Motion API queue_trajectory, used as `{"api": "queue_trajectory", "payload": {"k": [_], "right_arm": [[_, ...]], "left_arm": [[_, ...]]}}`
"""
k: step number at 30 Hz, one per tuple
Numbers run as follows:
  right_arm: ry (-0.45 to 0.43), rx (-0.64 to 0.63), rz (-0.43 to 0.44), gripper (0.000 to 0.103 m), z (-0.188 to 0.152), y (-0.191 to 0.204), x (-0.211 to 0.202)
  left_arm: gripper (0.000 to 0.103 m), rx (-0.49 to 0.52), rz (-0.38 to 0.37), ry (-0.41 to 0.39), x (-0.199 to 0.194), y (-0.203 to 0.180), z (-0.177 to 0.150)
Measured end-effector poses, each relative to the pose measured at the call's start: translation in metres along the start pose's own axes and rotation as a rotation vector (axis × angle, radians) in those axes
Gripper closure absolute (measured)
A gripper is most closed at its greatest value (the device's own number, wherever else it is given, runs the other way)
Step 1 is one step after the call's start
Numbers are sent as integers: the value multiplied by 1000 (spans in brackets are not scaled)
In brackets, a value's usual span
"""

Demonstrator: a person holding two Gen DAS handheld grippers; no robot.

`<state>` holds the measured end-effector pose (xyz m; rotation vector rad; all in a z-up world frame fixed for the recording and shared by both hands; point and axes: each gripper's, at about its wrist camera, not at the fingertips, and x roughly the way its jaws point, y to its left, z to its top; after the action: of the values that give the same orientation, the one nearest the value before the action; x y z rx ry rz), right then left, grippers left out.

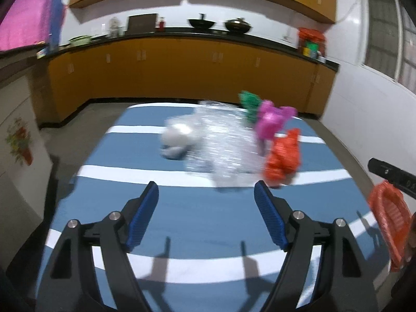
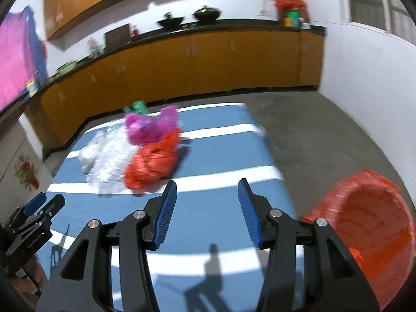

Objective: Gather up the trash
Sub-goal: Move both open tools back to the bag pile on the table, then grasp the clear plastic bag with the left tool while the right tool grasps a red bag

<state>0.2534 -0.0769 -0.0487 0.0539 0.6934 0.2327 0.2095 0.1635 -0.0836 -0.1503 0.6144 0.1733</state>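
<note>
Beyond left gripper [image 1: 206,195]: trash pile [image 1: 223,143].

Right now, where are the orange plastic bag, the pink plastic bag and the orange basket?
orange plastic bag [image 2: 153,163]: right wrist view, middle of its crumpled body.
pink plastic bag [image 2: 152,126]: right wrist view, its centre.
orange basket [image 2: 374,223]: right wrist view, inner wall.

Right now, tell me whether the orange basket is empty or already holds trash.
Looks empty: the orange basket shows a bare inside, though blurred. The crumpled bags lie on the table.
</note>
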Motion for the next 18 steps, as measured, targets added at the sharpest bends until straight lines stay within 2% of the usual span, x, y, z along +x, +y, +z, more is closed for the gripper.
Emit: {"api": "queue_trajectory", "payload": {"k": [2, 9, 15, 18], "right_arm": [[9, -12, 25, 39, 5, 17, 15], [34, -45, 46, 38, 21, 66, 75], [49, 41, 9, 34, 27, 64, 108], [86, 42, 7, 34, 24, 67, 124]], "left_arm": [[26, -13, 24, -6, 1, 14, 2], [21, -65, 76, -22, 19, 49, 11], [21, -83, 99, -29, 39, 63, 22], [21, -90, 98, -23, 47, 63, 23]]}}
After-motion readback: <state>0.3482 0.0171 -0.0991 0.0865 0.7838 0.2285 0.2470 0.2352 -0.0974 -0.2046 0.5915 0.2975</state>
